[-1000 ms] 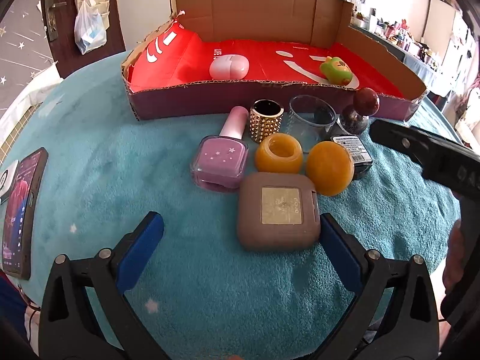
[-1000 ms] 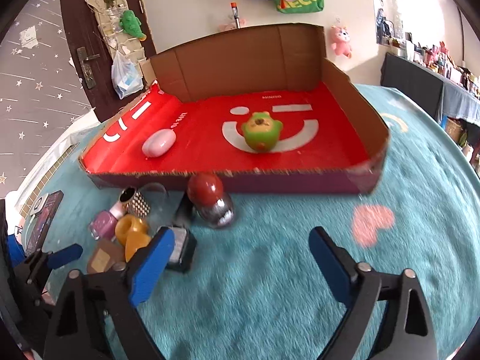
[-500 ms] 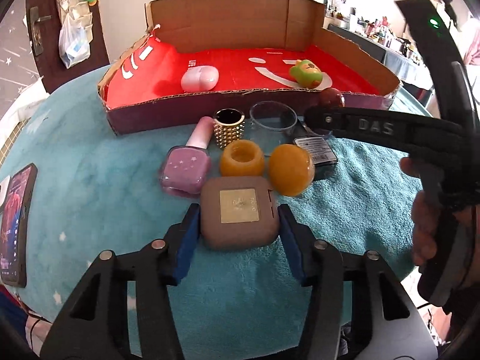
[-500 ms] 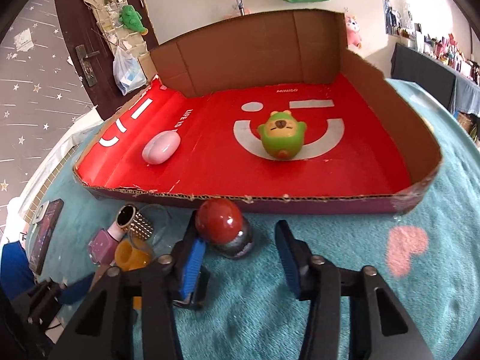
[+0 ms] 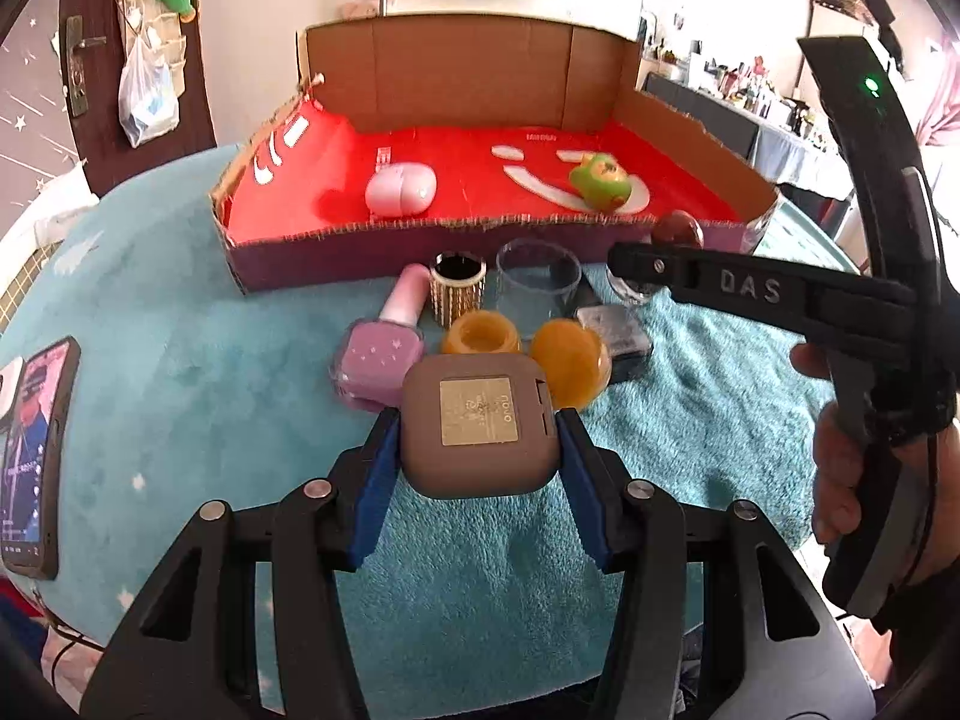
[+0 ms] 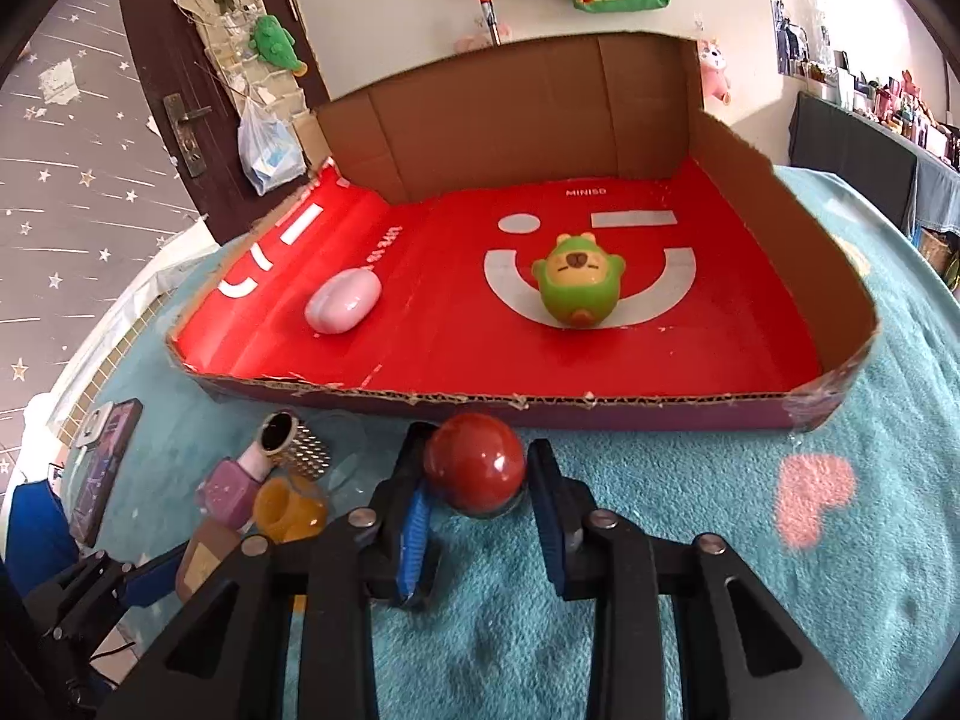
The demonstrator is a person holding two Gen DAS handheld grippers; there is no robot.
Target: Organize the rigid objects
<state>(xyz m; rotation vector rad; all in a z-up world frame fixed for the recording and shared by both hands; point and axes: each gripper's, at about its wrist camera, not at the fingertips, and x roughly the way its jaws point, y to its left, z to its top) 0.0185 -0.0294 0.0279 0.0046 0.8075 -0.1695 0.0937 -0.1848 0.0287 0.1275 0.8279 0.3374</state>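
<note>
My left gripper (image 5: pixel 478 420) is shut on a brown square case (image 5: pixel 474 462) with a gold label, which lies on the teal cloth. My right gripper (image 6: pixel 477 456) has its jaws closing on a glass bottle with a round red cap (image 6: pixel 474 465), and both blue pads touch the cap's sides. Behind stands a cardboard box (image 6: pixel 600 414) lined in red. It holds a pink oval case (image 6: pixel 343 303) and a green animal toy (image 6: pixel 577 288).
Just past the brown case lie a pink nail-polish bottle (image 5: pixel 384 360), a gold studded cup (image 5: pixel 457 288), a clear glass (image 5: pixel 537 282), an orange ring-shaped jar (image 5: pixel 480 333), an orange ball (image 5: pixel 567 360) and a black labelled box (image 5: pixel 615 333). A phone (image 5: pixel 36 456) lies left.
Both grippers went from wide open to closed: the left onto the brown case, the right onto the red-capped bottle. The right one moved in close to the bottle.
</note>
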